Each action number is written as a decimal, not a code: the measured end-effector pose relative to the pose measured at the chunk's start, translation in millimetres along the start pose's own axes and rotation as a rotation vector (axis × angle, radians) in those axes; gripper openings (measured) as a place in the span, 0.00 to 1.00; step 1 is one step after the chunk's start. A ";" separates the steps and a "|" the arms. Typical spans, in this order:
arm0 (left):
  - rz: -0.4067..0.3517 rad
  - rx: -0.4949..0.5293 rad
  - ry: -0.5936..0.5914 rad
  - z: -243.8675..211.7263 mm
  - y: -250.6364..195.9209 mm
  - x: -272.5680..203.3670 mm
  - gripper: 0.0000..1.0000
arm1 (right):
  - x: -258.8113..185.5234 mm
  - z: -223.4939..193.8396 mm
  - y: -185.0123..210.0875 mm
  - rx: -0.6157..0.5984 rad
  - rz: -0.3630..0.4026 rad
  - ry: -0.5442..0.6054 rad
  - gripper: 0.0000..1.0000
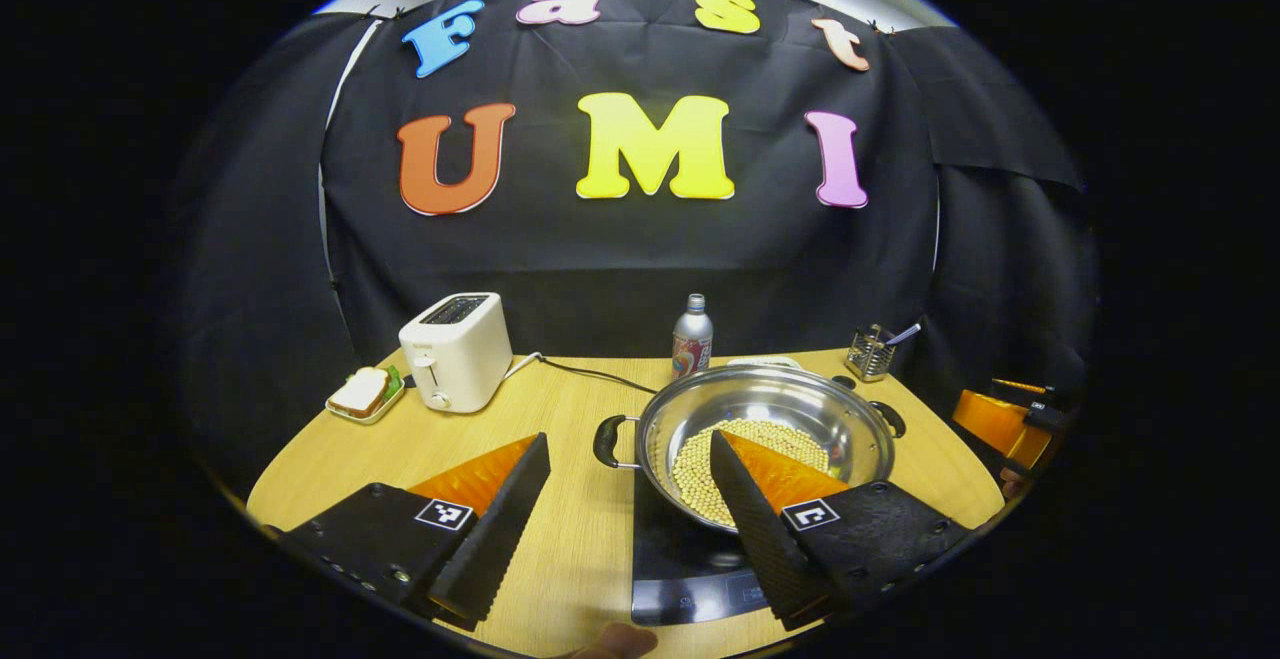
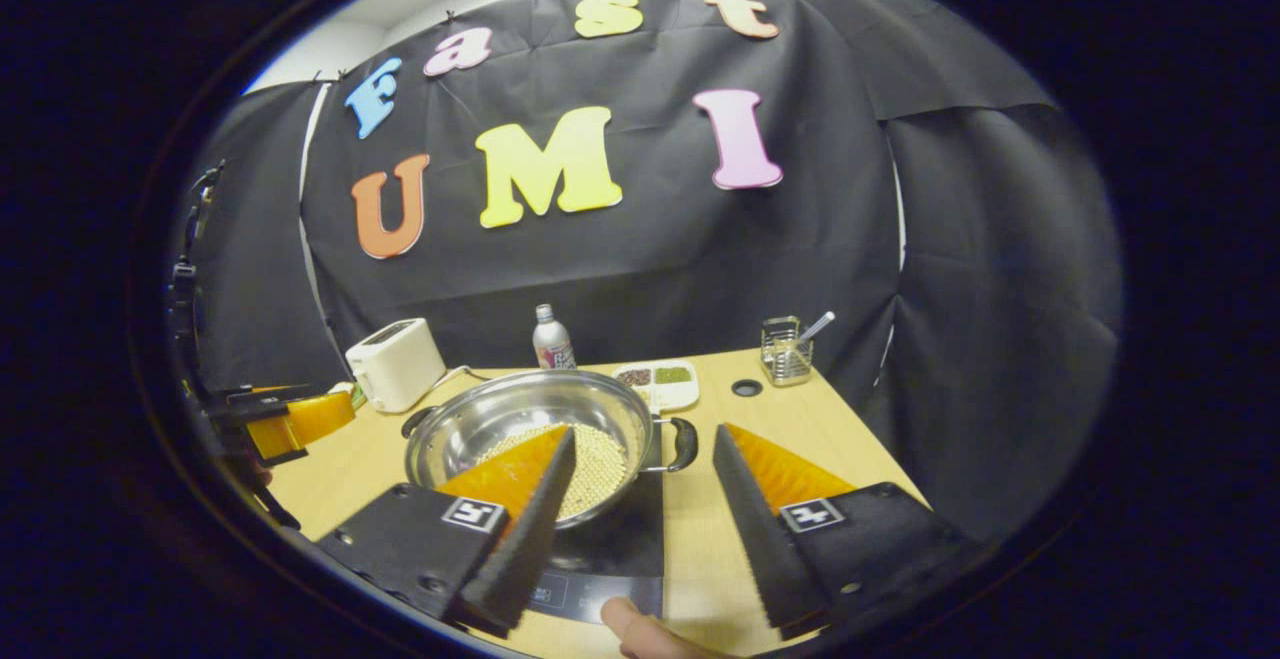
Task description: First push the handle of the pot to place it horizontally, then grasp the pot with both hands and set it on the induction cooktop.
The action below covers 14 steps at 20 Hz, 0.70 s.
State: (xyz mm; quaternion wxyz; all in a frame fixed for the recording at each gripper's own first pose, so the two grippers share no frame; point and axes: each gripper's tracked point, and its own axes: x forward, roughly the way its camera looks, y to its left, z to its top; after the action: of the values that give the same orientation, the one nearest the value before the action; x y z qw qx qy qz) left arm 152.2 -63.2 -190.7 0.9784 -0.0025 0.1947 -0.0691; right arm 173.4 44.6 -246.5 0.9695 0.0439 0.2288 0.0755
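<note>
Tabletop (image 1: 570, 499): claws (image 1: 630, 499) (image 2: 640, 499) wide (level)

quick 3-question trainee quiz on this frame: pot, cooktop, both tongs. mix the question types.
1. True or false: the pot sits on the induction cooktop.
2. What fills the bottom of the pot? A) water B) small pale beans C) nothing
3. Fill in: the left tongs and right tongs are both ____, each spread either side of a pot handle without touching it.

Key: 1 true. 2 B, the beans lie in a pale layer. 3 open; the right tongs flank the other handle.
</note>
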 end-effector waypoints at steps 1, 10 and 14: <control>0.007 0.005 -0.023 3.4 -1.0 -15.6 0.96 | -11.0 0.7 0.6 -0.002 -0.001 -0.018 0.92; 0.078 -0.011 -0.213 51.2 10.4 -145.3 0.95 | -120.6 51.0 11.7 -0.019 -0.013 -0.142 0.96; 0.091 -0.029 -0.240 62.3 14.0 -193.2 0.95 | -175.8 68.3 2.2 -0.045 -0.069 -0.186 1.00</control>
State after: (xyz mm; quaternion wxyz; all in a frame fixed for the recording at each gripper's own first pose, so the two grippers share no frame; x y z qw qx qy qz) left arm 1.1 -24.4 -60.0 0.9967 -0.0160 0.0773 -0.0209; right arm 48.5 14.0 -108.5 0.9894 0.0212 0.1373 0.0429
